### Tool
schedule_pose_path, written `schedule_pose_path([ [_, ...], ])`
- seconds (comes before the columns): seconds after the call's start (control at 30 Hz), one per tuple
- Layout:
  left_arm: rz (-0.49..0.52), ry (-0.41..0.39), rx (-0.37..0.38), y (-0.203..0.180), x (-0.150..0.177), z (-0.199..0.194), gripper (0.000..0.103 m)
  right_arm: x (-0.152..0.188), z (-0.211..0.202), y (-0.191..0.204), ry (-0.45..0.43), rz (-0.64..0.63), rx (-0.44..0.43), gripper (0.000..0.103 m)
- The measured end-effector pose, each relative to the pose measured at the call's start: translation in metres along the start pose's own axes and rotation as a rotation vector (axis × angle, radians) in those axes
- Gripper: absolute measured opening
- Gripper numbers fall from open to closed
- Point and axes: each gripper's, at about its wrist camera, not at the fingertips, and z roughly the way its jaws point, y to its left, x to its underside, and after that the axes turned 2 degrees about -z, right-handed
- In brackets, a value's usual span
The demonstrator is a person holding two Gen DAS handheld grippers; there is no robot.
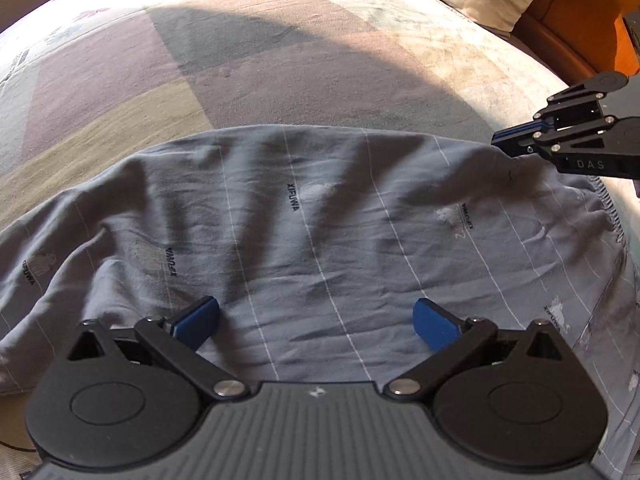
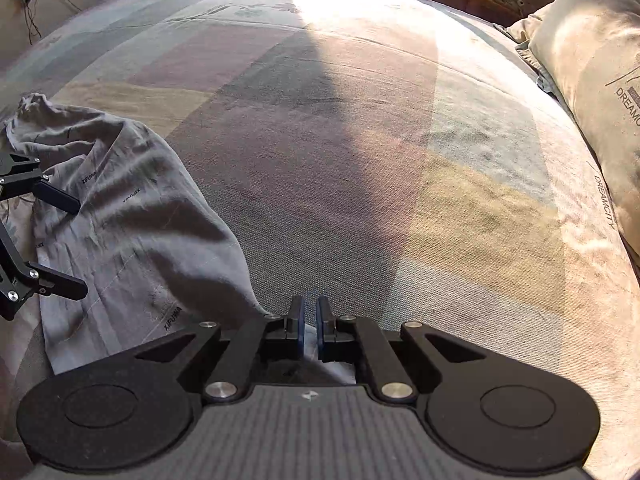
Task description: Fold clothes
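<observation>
Left jaws (image 1: pixel 316 322) spread over grey garment (image 1: pixel 320 220), right jaws (image 2: pixel 309 326) pinching its edge

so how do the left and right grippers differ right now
The left gripper has its jaws spread wide above the grey garment, holding nothing. The right gripper is shut, pinching the garment's edge, beside the cloth rather than over it. Both have blue pads and black linkages, and both point down at the bed.

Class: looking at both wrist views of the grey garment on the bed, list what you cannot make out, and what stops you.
- Grey garment: left wrist view, its near edge hidden by the left gripper.
- Right gripper: whether its fingers pinch cloth is unclear in both views.
- Pillow: right wrist view, cut off by the frame edge.
</observation>
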Motion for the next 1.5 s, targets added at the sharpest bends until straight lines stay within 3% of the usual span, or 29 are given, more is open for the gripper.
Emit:
schedule_pose_path([
  [0.2, 0.024, 0.018, -0.009, -0.003, -0.001, 0.001, 0.102, 0.015, -0.005, 0.006, 0.041, -0.075, -0.004, 0.009],
  [0.4, 0.022, 0.011, -0.018, -0.005, 0.0, 0.0, 0.102, -0.003, -0.01, -0.026, -0.025, -0.041, 0.029, 0.032],
  [0.67, 0.032, 0.007, -0.014, -0.005, 0.001, 0.0, 0.102, 0.024, 0.006, -0.051, 0.079, -0.065, -0.05, 0.042],
  [0.8, 0.039, 0.007, -0.014, -0.005, 0.001, 0.0, 0.102, 0.028, 0.0, -0.043, 0.113, -0.119, -0.077, 0.041],
  [0.83, 0.04, 0.007, -0.015, -0.006, 0.001, 0.001, 0.102, 0.027, 0.0, -0.041, 0.118, -0.135, -0.079, 0.034],
  [0.87, 0.041, 0.006, -0.017, -0.006, 0.0, 0.001, 0.102, 0.027, -0.001, -0.038, 0.123, -0.15, -0.081, 0.011],
  [0.9, 0.042, 0.006, -0.018, -0.006, 0.0, 0.002, 0.102, 0.025, -0.003, -0.035, 0.111, -0.164, -0.056, 0.003],
  [0.97, 0.043, 0.006, -0.019, -0.006, 0.0, 0.001, 0.102, 0.023, -0.008, -0.03, 0.082, -0.193, 0.007, 0.003],
  [1.07, 0.044, 0.005, -0.02, -0.006, 0.001, 0.001, 0.102, 0.015, -0.017, -0.049, 0.01, -0.045, 0.138, 0.003],
  [1.13, 0.044, 0.005, -0.02, -0.006, 0.001, 0.001, 0.102, 0.012, -0.016, -0.062, 0.03, 0.051, 0.164, 0.004],
  [1.3, 0.043, 0.0, -0.021, -0.006, 0.001, 0.001, 0.102, 0.004, -0.032, -0.053, -0.037, 0.077, 0.097, 0.014],
  [1.37, 0.041, -0.002, -0.023, -0.007, 0.001, 0.001, 0.102, 0.001, -0.031, -0.042, -0.035, 0.104, 0.028, 0.023],
  [1.5, 0.035, -0.006, -0.027, -0.007, 0.001, 0.001, 0.102, -0.002, -0.006, -0.014, -0.001, 0.172, -0.069, 0.025],
])
